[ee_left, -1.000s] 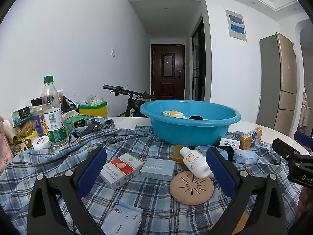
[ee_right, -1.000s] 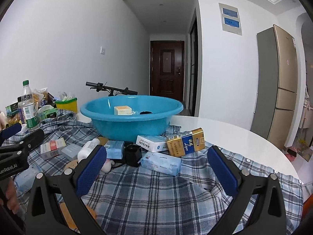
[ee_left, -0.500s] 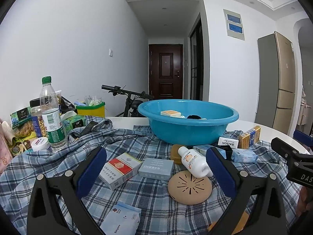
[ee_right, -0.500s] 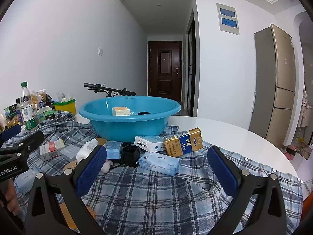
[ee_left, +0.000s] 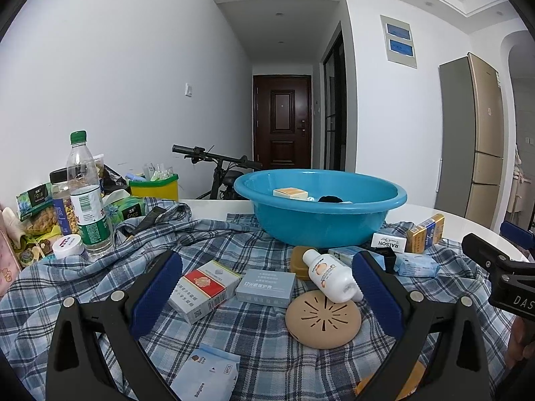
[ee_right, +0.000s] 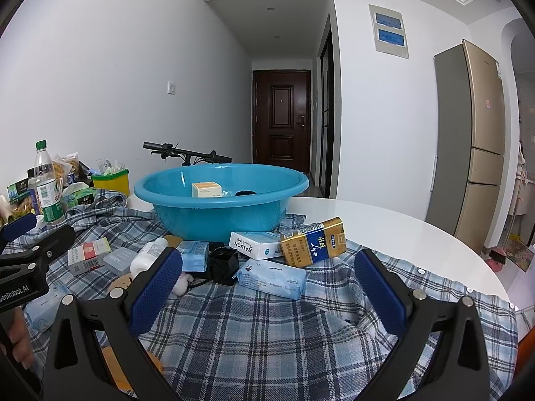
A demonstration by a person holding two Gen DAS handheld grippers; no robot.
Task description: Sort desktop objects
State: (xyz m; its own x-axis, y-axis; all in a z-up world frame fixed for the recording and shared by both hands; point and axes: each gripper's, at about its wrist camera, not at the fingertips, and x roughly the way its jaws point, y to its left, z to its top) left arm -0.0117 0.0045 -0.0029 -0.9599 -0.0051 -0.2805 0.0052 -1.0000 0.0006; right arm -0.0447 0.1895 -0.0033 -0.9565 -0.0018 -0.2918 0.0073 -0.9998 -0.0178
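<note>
The left gripper (ee_left: 267, 295) hangs with jaws wide apart and nothing between them, above a red-and-white pack (ee_left: 204, 290), a grey box (ee_left: 266, 286), a white lotion bottle (ee_left: 331, 275) and a tan round disc (ee_left: 323, 319) on the plaid cloth (ee_left: 254, 344) covering the desk (ee_right: 394, 220). Only this view shows the disc whole. The right gripper (ee_right: 267, 292), likewise spread and empty, hovers over bare cloth; its view alone shows clearly the gold pack (ee_right: 314, 245), the RAISON box (ee_right: 255, 244), a blue wipes packet (ee_right: 271, 278) and a black cube (ee_right: 223, 265). Behind stands one blue basin (ee_right: 217, 215) holding an orange-topped box (ee_right: 206, 189) and a dark item. One water bottle (ee_left: 87, 197) stands left.
</note>
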